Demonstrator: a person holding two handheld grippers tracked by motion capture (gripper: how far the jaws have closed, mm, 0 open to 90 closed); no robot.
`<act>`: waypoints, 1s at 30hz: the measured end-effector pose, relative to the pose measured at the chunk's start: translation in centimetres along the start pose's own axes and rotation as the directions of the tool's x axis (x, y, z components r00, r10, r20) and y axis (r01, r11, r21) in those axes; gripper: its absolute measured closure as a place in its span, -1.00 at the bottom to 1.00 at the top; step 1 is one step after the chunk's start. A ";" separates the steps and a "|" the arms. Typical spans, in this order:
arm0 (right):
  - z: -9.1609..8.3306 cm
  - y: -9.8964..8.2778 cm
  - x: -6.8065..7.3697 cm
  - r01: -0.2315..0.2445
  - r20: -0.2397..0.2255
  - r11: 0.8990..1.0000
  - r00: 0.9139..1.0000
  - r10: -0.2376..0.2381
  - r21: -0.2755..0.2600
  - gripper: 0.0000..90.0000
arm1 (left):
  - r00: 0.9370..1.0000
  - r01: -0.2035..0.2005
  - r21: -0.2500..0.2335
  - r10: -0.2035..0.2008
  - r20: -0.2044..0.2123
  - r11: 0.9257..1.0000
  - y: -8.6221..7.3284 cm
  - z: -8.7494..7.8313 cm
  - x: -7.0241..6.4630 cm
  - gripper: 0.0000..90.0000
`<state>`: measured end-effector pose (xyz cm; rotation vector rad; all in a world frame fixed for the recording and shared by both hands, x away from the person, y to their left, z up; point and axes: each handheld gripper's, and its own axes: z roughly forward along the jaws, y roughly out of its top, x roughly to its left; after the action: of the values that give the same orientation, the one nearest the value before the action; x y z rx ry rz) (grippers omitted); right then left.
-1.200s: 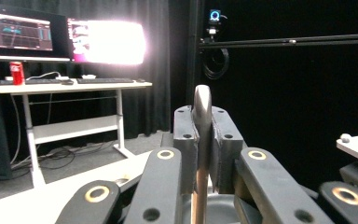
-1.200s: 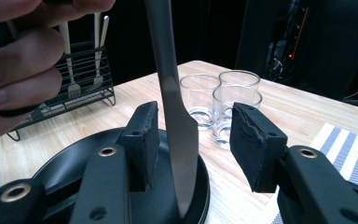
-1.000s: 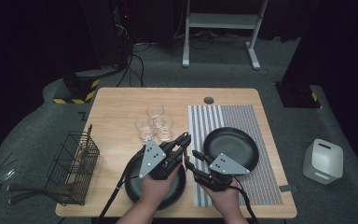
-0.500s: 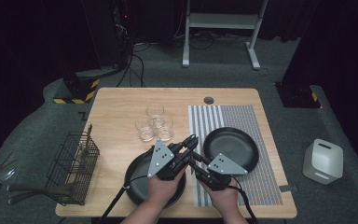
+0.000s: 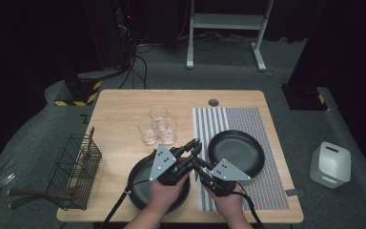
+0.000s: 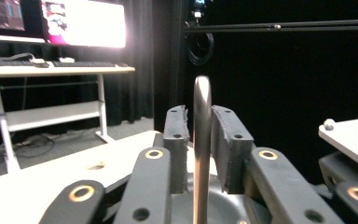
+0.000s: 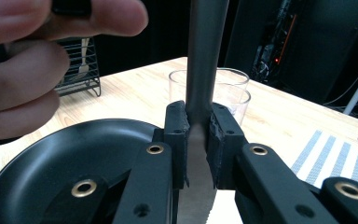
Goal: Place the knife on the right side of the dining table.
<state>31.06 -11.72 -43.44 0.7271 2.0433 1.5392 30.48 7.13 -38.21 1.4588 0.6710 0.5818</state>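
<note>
Above the table (image 5: 124,109), between two black plates, the right gripper (image 7: 198,135) fingers clench a knife (image 7: 200,70); the left gripper (image 6: 203,140) fingers, just opening, flank its handle loosely.

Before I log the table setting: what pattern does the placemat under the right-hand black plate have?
The placemat carries fine grey and white stripes, clearest in the high view.

Wooden table (image 5: 119,107) with striped mat (image 5: 267,191), three glasses (image 5: 157,125), wire basket (image 5: 74,171), one black plate (image 5: 143,186)
</note>
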 end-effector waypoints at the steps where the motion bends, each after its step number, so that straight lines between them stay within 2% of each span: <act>1: 0.0 0.0 0.0 -0.002 -0.001 1.000 1.000 0.002 0.001 0.77 | 1.000 -0.003 0.011 0.003 0.002 1.000 -0.1 0.0 0.1 0.62; 5: 0.1 -0.2 -0.1 -0.004 -0.001 1.000 1.000 0.004 0.008 0.77 | 1.000 0.011 0.048 -0.012 0.015 0.999 -0.9 0.0 0.2 0.51; 12: 0.1 -0.2 0.0 -0.003 -0.006 1.000 1.000 0.003 0.009 0.77 | 1.000 0.015 0.081 -0.017 0.021 0.997 -1.8 -0.2 0.2 0.50; 15: 0.1 -0.2 0.0 -0.002 -0.009 1.000 1.000 0.002 0.014 0.77 | 0.999 0.019 0.097 -0.022 0.033 0.995 -2.1 -0.1 0.2 0.58; 20: 0.3 -0.3 0.1 0.004 -0.006 1.000 1.000 -0.004 0.022 0.77 | 0.999 0.016 0.114 -0.020 0.028 0.993 -2.6 0.0 0.3 0.69; 30: 0.2 -0.3 0.2 0.004 -0.014 1.000 1.000 -0.004 0.025 0.77 | 1.000 0.020 0.104 -0.022 0.018 0.994 -2.8 -0.1 0.3 0.83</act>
<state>30.98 -11.53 -43.80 0.7230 2.0766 1.5227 30.44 7.32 -41.02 1.5501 0.7100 0.5227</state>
